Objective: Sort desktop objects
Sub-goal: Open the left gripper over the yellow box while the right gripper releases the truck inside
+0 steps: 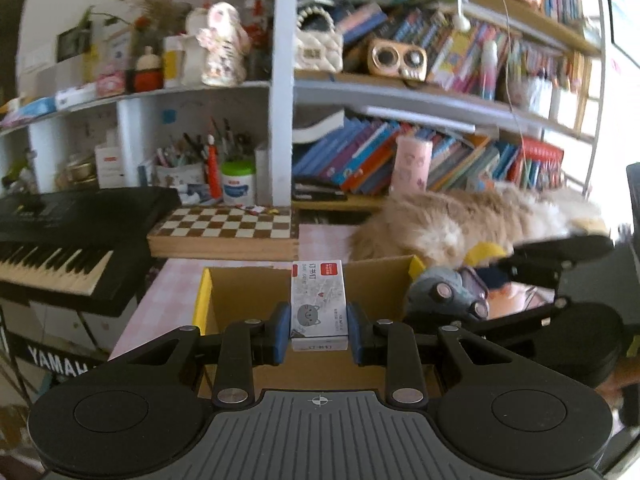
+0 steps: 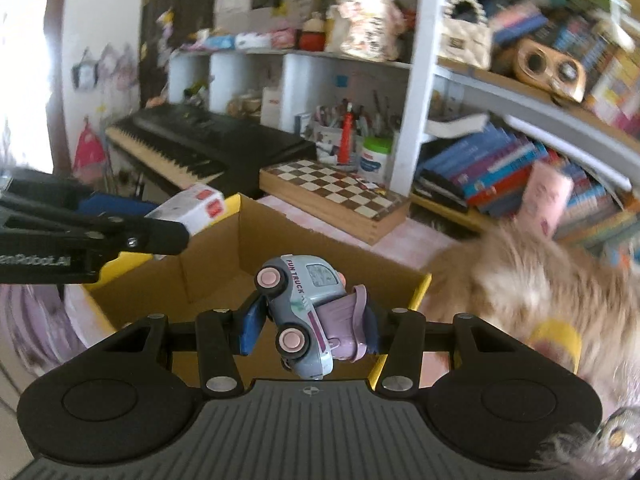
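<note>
My left gripper (image 1: pixel 319 326) is shut on a small white box of staples (image 1: pixel 318 304) with a red label and a cat drawing, held over an open cardboard box (image 1: pixel 248 284) with yellow flap edges. My right gripper (image 2: pixel 312 326) is shut on a grey-blue toy truck (image 2: pixel 300 308) with pink wheels and a purple back, tipped on its side above the same cardboard box (image 2: pixel 208 276). In the right wrist view the left gripper's arm and the staple box (image 2: pixel 192 210) reach in from the left. In the left wrist view the toy truck (image 1: pixel 444 294) shows at the right.
A fluffy tan cat (image 1: pixel 460 224) lies right behind the cardboard box. A wooden chessboard (image 1: pixel 228 232) sits beyond it, a black keyboard (image 1: pixel 68 236) to the left. Shelves with books, a pen cup (image 1: pixel 180 172) and a pink cup (image 1: pixel 412 164) fill the back.
</note>
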`<state>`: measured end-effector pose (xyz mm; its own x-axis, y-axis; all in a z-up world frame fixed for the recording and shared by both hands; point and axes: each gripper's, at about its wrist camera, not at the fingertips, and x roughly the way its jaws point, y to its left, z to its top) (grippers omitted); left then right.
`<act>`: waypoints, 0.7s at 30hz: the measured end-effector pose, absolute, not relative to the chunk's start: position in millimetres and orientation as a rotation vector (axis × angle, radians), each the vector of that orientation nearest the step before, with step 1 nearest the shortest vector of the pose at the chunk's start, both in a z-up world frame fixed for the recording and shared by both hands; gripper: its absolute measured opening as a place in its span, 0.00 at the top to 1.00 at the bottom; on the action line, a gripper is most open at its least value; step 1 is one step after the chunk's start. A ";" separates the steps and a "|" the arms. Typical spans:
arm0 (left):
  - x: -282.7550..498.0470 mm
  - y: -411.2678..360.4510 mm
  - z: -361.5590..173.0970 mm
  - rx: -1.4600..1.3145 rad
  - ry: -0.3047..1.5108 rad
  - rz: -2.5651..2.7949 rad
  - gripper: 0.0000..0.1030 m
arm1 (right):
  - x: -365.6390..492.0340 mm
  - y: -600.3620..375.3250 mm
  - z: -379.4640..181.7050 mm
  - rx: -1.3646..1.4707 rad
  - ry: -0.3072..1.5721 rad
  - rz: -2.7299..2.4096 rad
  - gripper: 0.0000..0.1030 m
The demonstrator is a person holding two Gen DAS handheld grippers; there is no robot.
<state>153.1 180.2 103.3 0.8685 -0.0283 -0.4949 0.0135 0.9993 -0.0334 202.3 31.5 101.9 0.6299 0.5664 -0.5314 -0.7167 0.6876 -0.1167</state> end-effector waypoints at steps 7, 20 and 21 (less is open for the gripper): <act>191.6 180.2 81.9 0.034 0.591 -0.045 0.73 | 242.2 55.7 86.0 -0.510 0.523 0.790 0.56; 217.9 182.0 50.7 0.088 0.738 -0.059 0.72 | 251.1 97.4 38.8 -0.870 0.591 0.984 0.55; 218.8 182.2 48.2 0.082 0.749 -0.060 0.72 | 251.7 99.5 35.2 -0.894 0.604 0.986 0.55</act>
